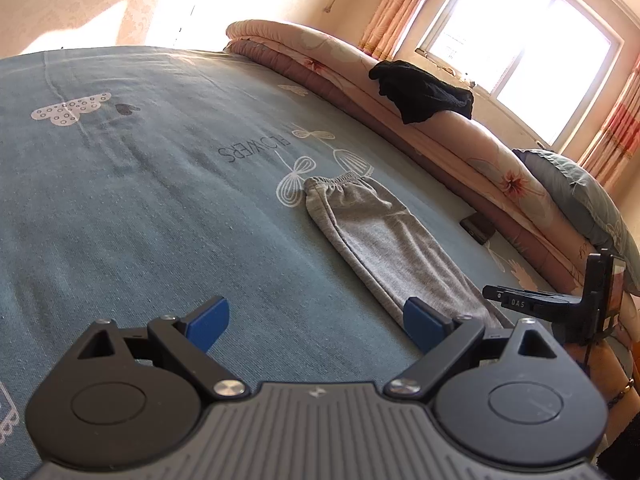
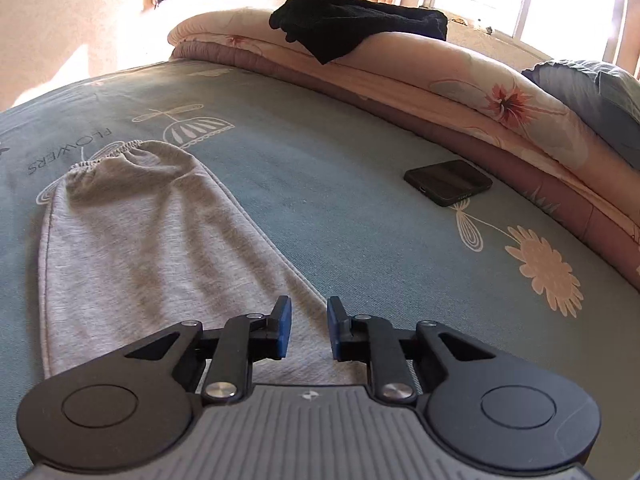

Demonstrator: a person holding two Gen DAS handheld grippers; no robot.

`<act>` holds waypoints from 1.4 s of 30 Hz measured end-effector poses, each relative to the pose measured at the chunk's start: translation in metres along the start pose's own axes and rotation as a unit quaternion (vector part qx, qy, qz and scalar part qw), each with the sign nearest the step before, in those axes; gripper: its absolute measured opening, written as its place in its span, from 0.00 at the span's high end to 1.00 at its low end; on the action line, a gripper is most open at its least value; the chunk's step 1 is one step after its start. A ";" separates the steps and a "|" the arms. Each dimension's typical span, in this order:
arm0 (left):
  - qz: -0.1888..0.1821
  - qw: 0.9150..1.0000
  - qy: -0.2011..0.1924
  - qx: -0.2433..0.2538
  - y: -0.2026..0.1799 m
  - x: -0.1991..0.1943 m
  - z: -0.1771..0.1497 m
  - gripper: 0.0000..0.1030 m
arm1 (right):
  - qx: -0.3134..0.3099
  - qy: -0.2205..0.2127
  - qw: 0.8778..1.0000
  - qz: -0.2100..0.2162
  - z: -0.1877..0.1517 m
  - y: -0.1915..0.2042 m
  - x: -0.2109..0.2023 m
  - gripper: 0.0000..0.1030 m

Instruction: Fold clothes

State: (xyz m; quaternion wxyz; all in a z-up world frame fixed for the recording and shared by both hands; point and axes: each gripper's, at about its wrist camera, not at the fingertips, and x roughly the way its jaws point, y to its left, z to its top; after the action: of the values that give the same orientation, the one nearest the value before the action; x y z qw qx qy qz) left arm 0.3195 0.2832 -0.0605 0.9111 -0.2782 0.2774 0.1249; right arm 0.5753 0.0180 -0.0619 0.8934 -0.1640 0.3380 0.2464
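Observation:
Grey sweatpants lie lengthwise, folded narrow, on the blue-green bed sheet, elastic waistband at the far end. My left gripper hovers open and wide over the sheet beside the pants' near end; its right blue pad sits at the cloth's edge. In the right wrist view the same pants fill the left. My right gripper stands just above their right hem with a narrow gap between the blue pads. The cloth lies flat below and the pads pinch nothing.
A black garment is draped over the rolled floral quilt along the far side. A dark phone lies on the sheet to the right of the pants. A grey-blue pillow sits at far right by the window.

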 end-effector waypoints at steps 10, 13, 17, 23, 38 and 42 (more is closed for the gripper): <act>-0.003 1.000 -0.004 0.000 -0.001 -0.003 0.000 0.09 | -0.017 0.043 0.992 0.116 -0.002 0.064 0.015 0.75; -0.005 1.000 0.000 0.007 -0.004 -0.001 -0.001 0.09 | -0.012 0.022 0.988 0.154 0.011 0.063 -0.002 0.74; -0.009 1.000 0.006 0.009 -0.007 0.001 -0.002 0.09 | -0.023 -0.012 0.994 0.105 0.023 0.024 -0.056 0.66; -0.015 1.000 0.006 0.024 -0.018 0.000 -0.006 0.09 | -0.004 -0.001 1.000 -0.008 -0.009 -0.064 -0.112 0.58; 0.002 0.998 0.008 0.064 -0.039 0.007 -0.016 0.09 | 0.103 0.023 0.990 -0.091 -0.127 -0.160 -0.105 0.59; 0.002 0.998 0.007 0.065 -0.040 0.007 -0.017 0.09 | 0.052 0.038 0.995 -0.079 -0.136 -0.140 -0.100 0.59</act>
State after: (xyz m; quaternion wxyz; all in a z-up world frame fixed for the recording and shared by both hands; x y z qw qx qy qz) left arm 0.3329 0.2419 -0.0587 0.9249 -0.2186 0.2921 0.1067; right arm 0.5161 -0.1927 -0.0730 0.9038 -0.1525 0.3703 0.1508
